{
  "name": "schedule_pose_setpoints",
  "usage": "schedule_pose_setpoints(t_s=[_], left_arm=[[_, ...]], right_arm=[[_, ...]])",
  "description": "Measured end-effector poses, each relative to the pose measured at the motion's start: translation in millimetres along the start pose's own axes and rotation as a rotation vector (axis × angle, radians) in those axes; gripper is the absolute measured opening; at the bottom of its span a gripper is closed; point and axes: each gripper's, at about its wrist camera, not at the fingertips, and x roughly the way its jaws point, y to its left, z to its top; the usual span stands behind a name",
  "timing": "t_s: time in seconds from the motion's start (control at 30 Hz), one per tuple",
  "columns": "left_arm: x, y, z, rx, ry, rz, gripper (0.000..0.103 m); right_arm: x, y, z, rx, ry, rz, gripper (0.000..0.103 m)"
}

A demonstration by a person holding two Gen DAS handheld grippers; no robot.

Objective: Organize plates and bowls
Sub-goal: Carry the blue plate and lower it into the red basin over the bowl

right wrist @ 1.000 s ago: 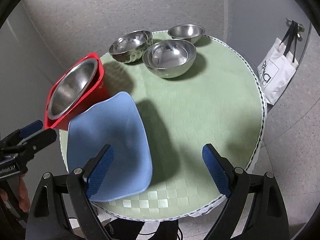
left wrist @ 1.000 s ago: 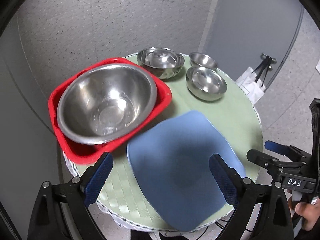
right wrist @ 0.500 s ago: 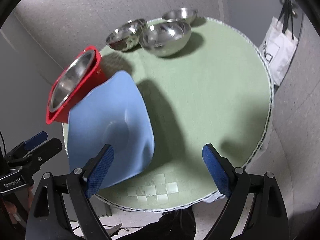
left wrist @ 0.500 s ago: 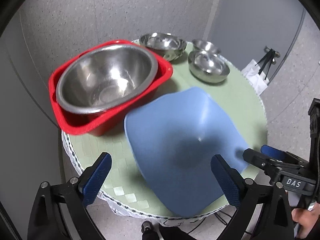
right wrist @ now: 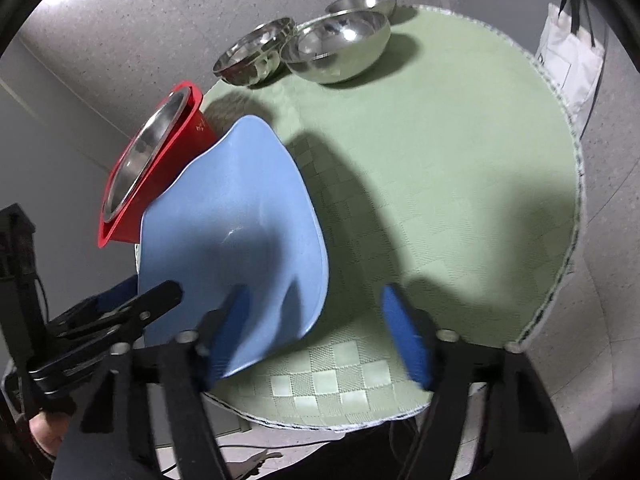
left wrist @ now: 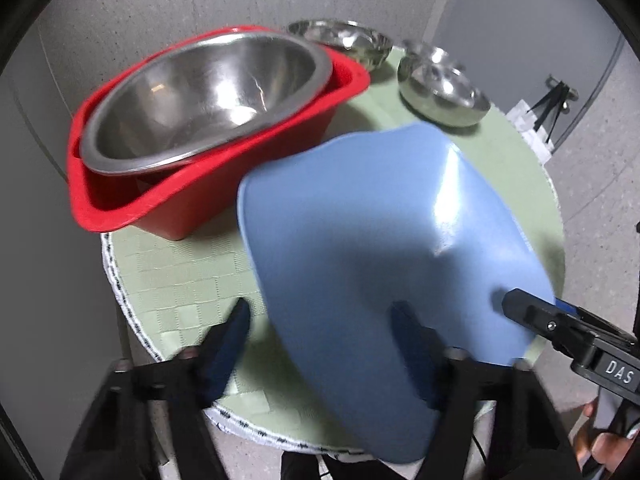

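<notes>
A blue square plate lies on the green tablecloth at the near left of the round table; it also shows in the right wrist view. My left gripper is open, its fingers astride the plate's near edge. My right gripper is open, its left finger at the plate's near edge. A large steel bowl sits in a red tub left of the plate. Three smaller steel bowls stand at the far side, one of them the nearest.
The round table has a white-trimmed edge close in front of both grippers. A white tote bag hangs beyond the table's right side. A grey wall stands behind the table.
Both grippers have dropped lower and moved in toward the blue plate's near edge. Both have narrowed their opening somewhat. The plate and bowls have not moved.
</notes>
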Motion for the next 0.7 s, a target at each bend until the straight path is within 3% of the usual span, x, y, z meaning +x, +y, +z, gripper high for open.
schedule_pose_setpoints(t_s=[0.03,0.1,0.2,0.5,0.7], left_arm=[[4.7,-1.0,1.4,0.009,0.006,0.005,0.049],[11.2,-5.0,2.5,0.016,0.01,0.008,0.039],[17.0,-5.1,7.9,0.023,0.0,0.028,0.03],[25.4,-8.1,16.4,0.018,-0.02,0.008,0.022],[10.1,-25.3,20.2,0.056,-0.076,-0.011,0.019]], right_arm=[[2.0,0.2,0.6,-0.004,0.004,0.004,0.05],[5.6,1.0,2.4,-0.014,0.013,0.019,0.029],[8.5,1.7,5.8,-0.03,0.021,0.032,0.015],[5.4,-5.0,18.4,-0.048,0.013,0.054,0.015],[-16.4,-13.5,24.9,-0.053,-0.012,0.067,0.015]])
